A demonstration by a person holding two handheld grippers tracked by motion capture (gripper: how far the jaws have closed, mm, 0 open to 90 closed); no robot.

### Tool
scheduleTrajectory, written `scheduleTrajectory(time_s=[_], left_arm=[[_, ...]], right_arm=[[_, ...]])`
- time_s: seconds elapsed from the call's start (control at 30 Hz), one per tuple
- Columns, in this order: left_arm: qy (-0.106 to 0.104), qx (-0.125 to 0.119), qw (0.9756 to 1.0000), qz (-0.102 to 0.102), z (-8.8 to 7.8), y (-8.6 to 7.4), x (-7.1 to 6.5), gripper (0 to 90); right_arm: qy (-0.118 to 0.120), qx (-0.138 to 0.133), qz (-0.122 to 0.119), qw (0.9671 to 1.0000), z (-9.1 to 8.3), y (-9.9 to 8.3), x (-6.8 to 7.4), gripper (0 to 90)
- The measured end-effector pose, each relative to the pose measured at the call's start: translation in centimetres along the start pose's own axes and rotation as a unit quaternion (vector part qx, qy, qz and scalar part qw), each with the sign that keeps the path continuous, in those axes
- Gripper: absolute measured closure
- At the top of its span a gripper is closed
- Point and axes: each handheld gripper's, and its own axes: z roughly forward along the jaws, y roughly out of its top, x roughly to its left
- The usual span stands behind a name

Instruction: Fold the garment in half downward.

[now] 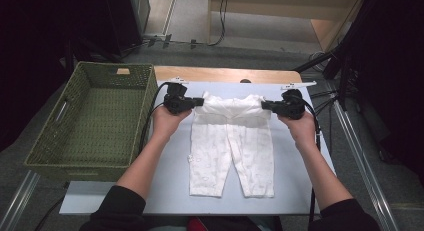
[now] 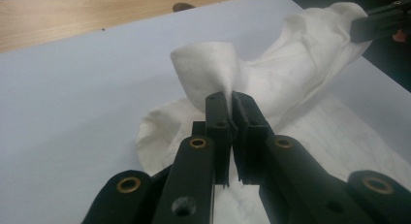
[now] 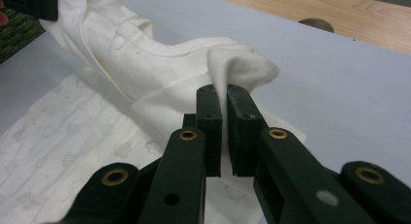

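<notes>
The high view is soft and low in resolution, with even overhead light on the worktop [image 1: 300, 191] and dark upper corners. Both gripper views are dimmer; the near black fingers [image 2: 220, 132] are blurred, and the white garment [image 3: 145, 64] shows mild glare.

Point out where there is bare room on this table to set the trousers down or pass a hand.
Bare white mat lies between the basket and the trousers, and a narrower strip lies right of the legs toward the table edge. The basket's floor is free too. It is crowded at the waistband, where the left tool and right tool each pinch a corner.
</notes>
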Motion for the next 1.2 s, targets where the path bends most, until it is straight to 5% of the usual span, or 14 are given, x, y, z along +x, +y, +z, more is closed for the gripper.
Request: scheduleTrajectory(time_s=[1.2], left_arm=[[-0.036,0.035,0.9987,-0.001,-0.6,-3.6,-1.9,86.2]], right_arm=[[0.044,0.033,-0.001,0.9985,-0.6,-4.2,2.2,82.6]])
